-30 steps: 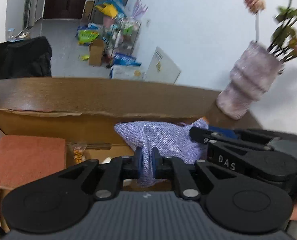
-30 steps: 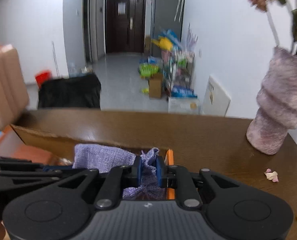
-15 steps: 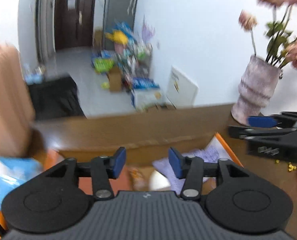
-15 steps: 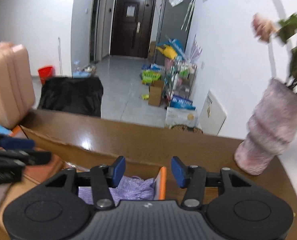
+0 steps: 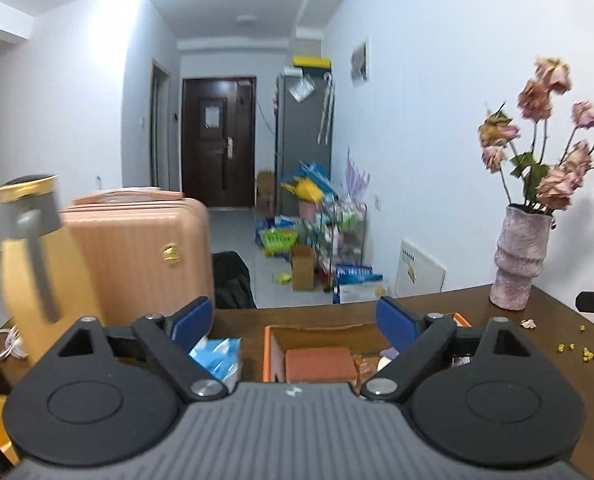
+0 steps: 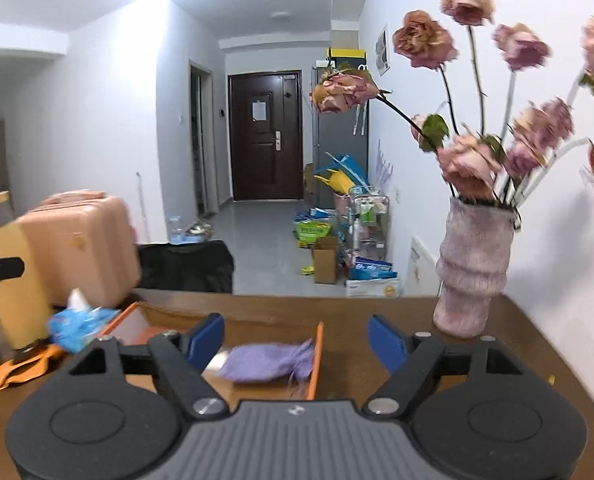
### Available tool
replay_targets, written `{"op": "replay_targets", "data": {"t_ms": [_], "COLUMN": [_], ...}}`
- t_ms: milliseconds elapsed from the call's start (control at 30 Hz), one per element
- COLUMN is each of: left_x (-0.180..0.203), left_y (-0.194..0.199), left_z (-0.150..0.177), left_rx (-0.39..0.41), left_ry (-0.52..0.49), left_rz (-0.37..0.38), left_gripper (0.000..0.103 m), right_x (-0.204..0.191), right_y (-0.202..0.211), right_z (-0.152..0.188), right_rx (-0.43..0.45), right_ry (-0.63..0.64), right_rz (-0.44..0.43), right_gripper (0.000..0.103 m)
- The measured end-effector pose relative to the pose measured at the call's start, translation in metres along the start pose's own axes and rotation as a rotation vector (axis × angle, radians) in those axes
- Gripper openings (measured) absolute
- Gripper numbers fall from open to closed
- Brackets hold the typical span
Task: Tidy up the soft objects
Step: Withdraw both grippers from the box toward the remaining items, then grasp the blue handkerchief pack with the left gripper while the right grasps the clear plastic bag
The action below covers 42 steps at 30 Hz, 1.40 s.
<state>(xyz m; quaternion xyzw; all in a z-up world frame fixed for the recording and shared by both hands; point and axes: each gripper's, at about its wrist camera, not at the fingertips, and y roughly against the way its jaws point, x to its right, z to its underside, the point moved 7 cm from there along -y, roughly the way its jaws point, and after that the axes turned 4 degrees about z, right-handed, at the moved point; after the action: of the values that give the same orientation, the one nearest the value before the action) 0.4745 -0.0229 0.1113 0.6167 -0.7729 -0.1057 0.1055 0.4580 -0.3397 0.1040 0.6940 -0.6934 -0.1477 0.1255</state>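
Observation:
A purple cloth pouch (image 6: 267, 362) lies inside an orange-edged cardboard box (image 6: 318, 354) on the brown table, against the box's right wall. My right gripper (image 6: 297, 338) is open and empty, above and behind the box. My left gripper (image 5: 295, 322) is open and empty, also pulled back from the box (image 5: 268, 354). In the left wrist view a terracotta folded cloth (image 5: 320, 364) lies in the box and a sliver of the pouch (image 5: 389, 354) shows beside the right finger. A blue tissue pack (image 5: 219, 358) lies left of the box; it also shows in the right wrist view (image 6: 79, 320).
A pink vase of dried roses (image 6: 473, 276) stands at the table's back right, also in the left wrist view (image 5: 519, 258). A yellow thermos jug (image 5: 37, 268) stands at the left. A pink suitcase (image 5: 141, 252) stands beyond the table. Petal crumbs (image 5: 577, 350) lie at right.
Both grippers were shut on the purple pouch over the box. They opened, dropped it into the box, and have pulled back and up.

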Motion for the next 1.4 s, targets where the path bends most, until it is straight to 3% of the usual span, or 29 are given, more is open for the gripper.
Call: {"op": "replay_targets", "data": {"t_ms": [233, 367, 533, 667, 867, 1133, 1300, 1400], "left_x": [-0.005, 0.000, 0.028, 0.057, 0.088, 0.104, 0.110, 0.113], "left_y": [0.082, 0.135, 0.173, 0.172, 0.148, 0.093, 0.060, 0.049], "left_z": [0.056, 0.100, 0.166, 0.195, 0.210, 0.224, 0.230, 0.233], "left_rx": [0.058, 0.088, 0.031, -0.035, -0.082, -0.165, -0.254, -0.304], "left_ry": [-0.007, -0.022, -0.068, -0.107, -0.140, -0.156, -0.150, -0.114], "left_rz": [-0.035, -0.034, 0.062, 0.165, 0.250, 0.282, 0.302, 0.354], "left_gripper": [0.096, 0.102, 0.103, 0.103, 0.103, 0.103, 0.101, 0.089], "right_x": [-0.015, -0.035, -0.054, -0.057, -0.071, -0.082, -0.077, -0.071], "right_y": [0.067, 0.111, 0.168, 0.181, 0.177, 0.135, 0.105, 0.090], "right_z": [0.038, 0.087, 0.162, 0.197, 0.218, 0.225, 0.229, 0.229], "right_rx": [0.106, 0.133, 0.138, 0.090, 0.053, -0.008, -0.079, -0.118], "right_ry": [0.004, 0.030, 0.011, -0.024, 0.026, 0.020, 0.008, 0.003], "right_rz": [0.015, -0.011, -0.057, -0.071, -0.078, -0.125, -0.134, -0.125], "right_gripper": [0.080, 0.085, 0.087, 0.085, 0.084, 0.076, 0.067, 0.046]}}
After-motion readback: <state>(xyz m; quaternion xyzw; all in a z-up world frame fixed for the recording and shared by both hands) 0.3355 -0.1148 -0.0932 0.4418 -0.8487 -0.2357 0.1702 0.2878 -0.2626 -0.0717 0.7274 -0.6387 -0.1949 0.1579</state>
